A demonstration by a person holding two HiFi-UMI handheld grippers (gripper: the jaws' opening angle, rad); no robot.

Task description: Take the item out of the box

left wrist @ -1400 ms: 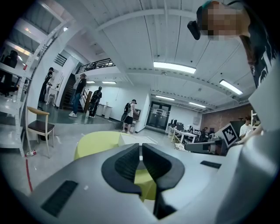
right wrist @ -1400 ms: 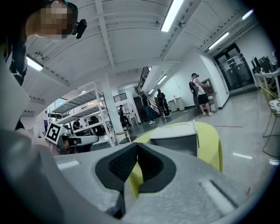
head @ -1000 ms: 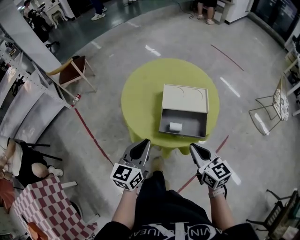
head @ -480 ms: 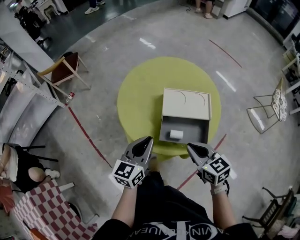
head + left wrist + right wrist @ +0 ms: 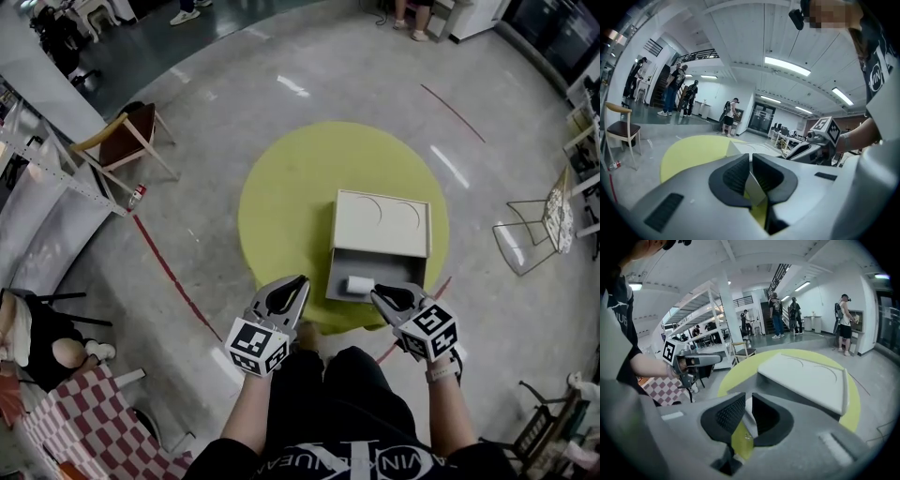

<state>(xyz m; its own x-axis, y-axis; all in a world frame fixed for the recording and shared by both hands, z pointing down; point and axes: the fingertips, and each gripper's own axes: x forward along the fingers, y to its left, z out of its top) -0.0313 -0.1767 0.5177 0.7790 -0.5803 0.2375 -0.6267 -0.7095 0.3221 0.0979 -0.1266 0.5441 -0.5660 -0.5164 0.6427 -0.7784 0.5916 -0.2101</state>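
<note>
Two hand-held grippers are in use, and neither carries anything. The left hand-held gripper (image 5: 300, 280) has its jaws pressed together and empty. It hangs at the 6 o'clock rim of the bench (image 5: 281, 202), at 9 o'clock of the box (image 5: 380, 220). The right hand-held gripper (image 5: 376, 291) has just been opening its jaws, which stand a crack apart with nothing between them. Its tip is over the near wall of the box, just beside the item (image 5: 359, 284) at its 3 o'clock. I cannot confirm any contact.

I judge the step in hand to be the reach, with the grasp not yet made. The next move calls for spreading my right jaws well wider, since the present crack looks too narrow for the item. I then dip into the open tray, straddle the item, close on it and lift it clear of the near wall.

The item is a small white roll lying on its side. It rests on the grey floor of the tray at the 6 o'clock end, and the pale cover stands back toward 12 o'clock. It looks light and liable to roll if nudged.
</note>
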